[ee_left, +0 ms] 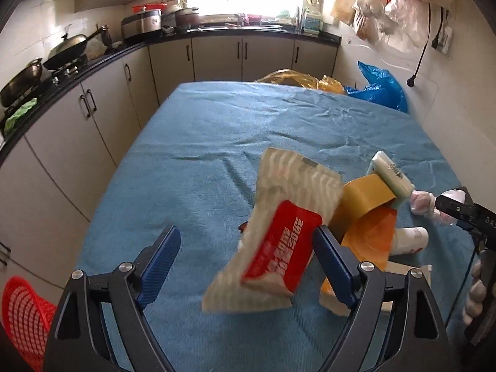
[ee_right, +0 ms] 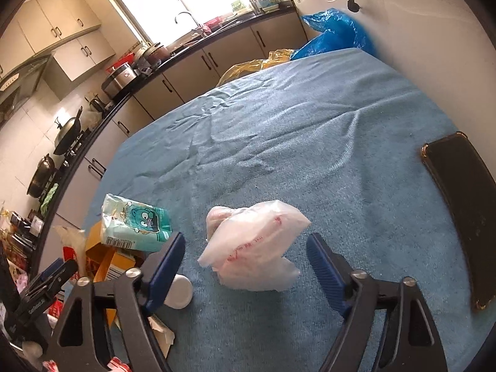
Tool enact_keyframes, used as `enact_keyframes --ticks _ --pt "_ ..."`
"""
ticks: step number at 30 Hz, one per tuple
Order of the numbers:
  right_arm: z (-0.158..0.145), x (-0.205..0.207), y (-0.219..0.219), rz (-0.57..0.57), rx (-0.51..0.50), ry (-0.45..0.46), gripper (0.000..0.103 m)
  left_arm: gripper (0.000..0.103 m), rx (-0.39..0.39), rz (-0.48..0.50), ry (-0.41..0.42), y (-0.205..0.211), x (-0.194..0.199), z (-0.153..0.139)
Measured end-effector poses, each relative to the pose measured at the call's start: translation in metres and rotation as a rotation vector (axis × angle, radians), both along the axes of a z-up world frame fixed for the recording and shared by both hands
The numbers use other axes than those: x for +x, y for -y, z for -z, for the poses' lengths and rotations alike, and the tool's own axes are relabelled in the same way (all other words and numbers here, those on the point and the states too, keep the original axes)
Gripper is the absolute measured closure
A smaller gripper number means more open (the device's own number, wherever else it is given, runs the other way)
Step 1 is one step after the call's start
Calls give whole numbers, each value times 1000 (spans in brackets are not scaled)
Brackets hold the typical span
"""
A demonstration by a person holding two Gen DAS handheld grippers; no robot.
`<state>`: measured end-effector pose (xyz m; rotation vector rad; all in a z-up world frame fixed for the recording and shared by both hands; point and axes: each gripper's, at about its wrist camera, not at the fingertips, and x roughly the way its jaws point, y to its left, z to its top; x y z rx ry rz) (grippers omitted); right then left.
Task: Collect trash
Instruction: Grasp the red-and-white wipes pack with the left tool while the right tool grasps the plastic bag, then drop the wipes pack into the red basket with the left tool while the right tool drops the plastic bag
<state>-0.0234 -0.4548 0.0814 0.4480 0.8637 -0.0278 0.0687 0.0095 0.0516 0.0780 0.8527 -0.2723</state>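
On the blue cloth (ee_left: 217, 130) that covers the table, the trash lies gathered toward the near edge. The left gripper (ee_left: 248, 248) has its jaws spread wide, with a white and red tissue pack (ee_left: 272, 241) between them; the pack is blurred and tilted, its right side appears close against the right pad while the left pad stands clear, so it looks released rather than clamped. Just beyond it toward the near right corner sit an orange box (ee_left: 365, 204), a pale green packet (ee_left: 392, 175) resting on the box, and a white cup (ee_left: 410, 240) on its side. The right gripper (ee_right: 245, 251) is likewise unclenched, and a crumpled white plastic bag (ee_right: 251, 245) lies on the cloth between its pads, touching neither. The bag is likely feather-light, limp and slippery; a pinch across its bunched middle should gather enough folds to hold, whereas a loose edge may slide out. The tissue pack should be soft and light with slick film, best taken across its narrow width. A dark phone (ee_right: 458, 204) lies near the cloth's right edge, well apart from the bag. A red basket (ee_left: 21, 316) shows below the near left corner, off the table.
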Motion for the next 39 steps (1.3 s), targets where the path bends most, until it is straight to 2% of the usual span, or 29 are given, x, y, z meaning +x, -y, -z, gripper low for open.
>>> enact_keyframes --ticks 1,2,3,4,5,6,7,12,20,27,33,39 --pt "0 1 -1 -3 -3 -3 38 17 3 1 -20 2 4 4" --pt "1 1 -1 -9 -4 -7 59 17 4 2 -37 3 6 8" --pt "2 2 -2 -24 2 -14 66 17 3 4 -57 5 8 12" --pt "0 1 -3 -27 5 -10 67 24 3 4 -76 6 9 15" --pt "-2 -1 -4 -27 -4 -2 68 44 -14 11 -95 5 9 18" --pt "-5 -4 -5 -29 -15 7 70 60 -36 21 -118 6 9 20" --pt "-9 -8 -7 -34 -23 20 70 62 -40 11 -151 4 7 23" --pt "-30 -31 -13 -37 -40 75 71 62 -62 -28 -97 -10 -19 9" --pt "-50 -62 -30 -75 -15 110 71 62 -118 -56 -16 -42 -79 -27" --pt "-63 -88 -60 -128 -45 140 71 61 -104 -81 51 -74 -121 -44" --pt "-66 -98 -91 -205 -71 138 71 61 -84 -184 86 -136 -144 -52" --pt "-61 -97 -151 -327 -73 122 70 60 -53 -366 104 -223 -160 -50"
